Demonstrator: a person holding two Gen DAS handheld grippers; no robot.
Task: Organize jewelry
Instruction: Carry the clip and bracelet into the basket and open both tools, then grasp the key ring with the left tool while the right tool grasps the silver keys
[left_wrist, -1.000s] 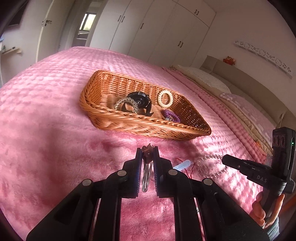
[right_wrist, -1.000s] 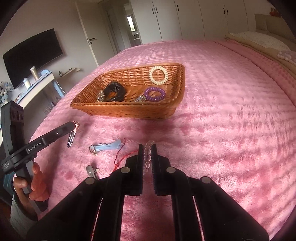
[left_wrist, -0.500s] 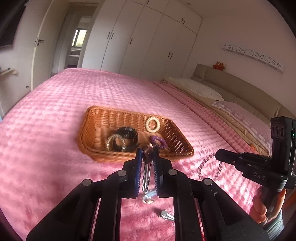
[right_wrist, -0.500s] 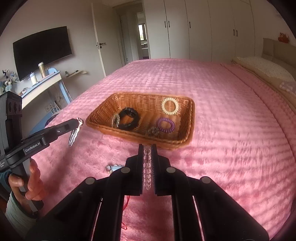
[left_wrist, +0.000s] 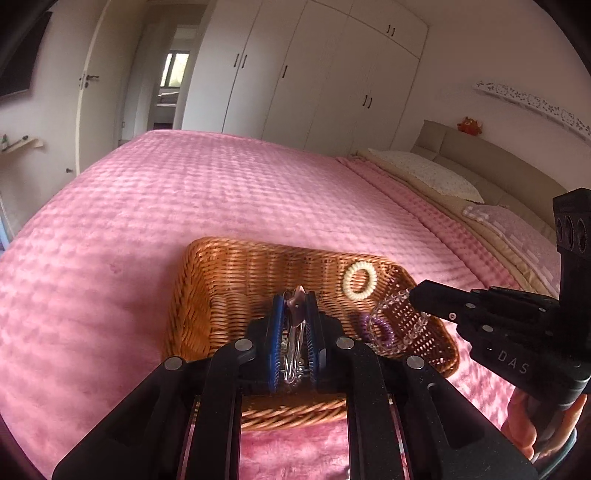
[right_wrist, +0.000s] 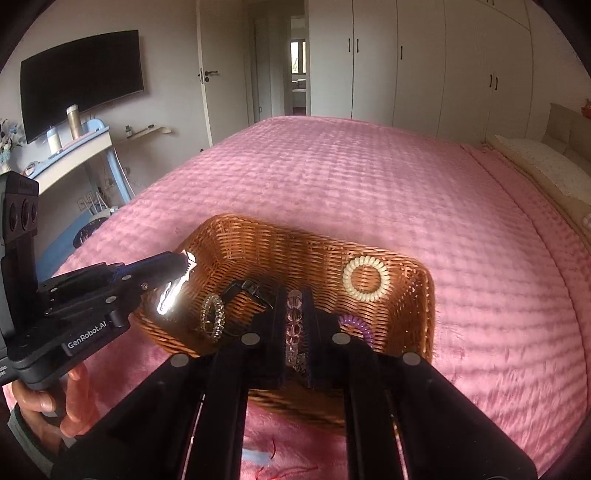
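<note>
A wicker basket (left_wrist: 236, 266) (right_wrist: 258, 240) sits on the pink bed. It holds a cream coil hair tie (left_wrist: 359, 277) (right_wrist: 365, 277), a purple coil tie (left_wrist: 380, 326) (right_wrist: 356, 325), a clear coil tie (right_wrist: 213, 316) and a black clip (right_wrist: 245, 288). My left gripper (left_wrist: 295, 306) (right_wrist: 183, 266) is shut on a silver hair clip (left_wrist: 294, 332) (right_wrist: 173, 291) above the basket's left part. My right gripper (right_wrist: 294, 310) (left_wrist: 410, 295) is shut on a clear bead bracelet (right_wrist: 294, 325) (left_wrist: 399, 325), which hangs over the basket's right part.
The pink blanket (left_wrist: 184, 192) spreads around the basket. Pillows (left_wrist: 424, 173) lie at the bed's head on the right. A red string and a pale blue clip (right_wrist: 258, 456) lie on the blanket near me. A desk (right_wrist: 74, 155) stands beyond the bed's left edge.
Both grippers lifted from the blanket and moved forward over the basket, carrying the hair clip and the bead bracelet. The basket now sits right under the fingertips.
</note>
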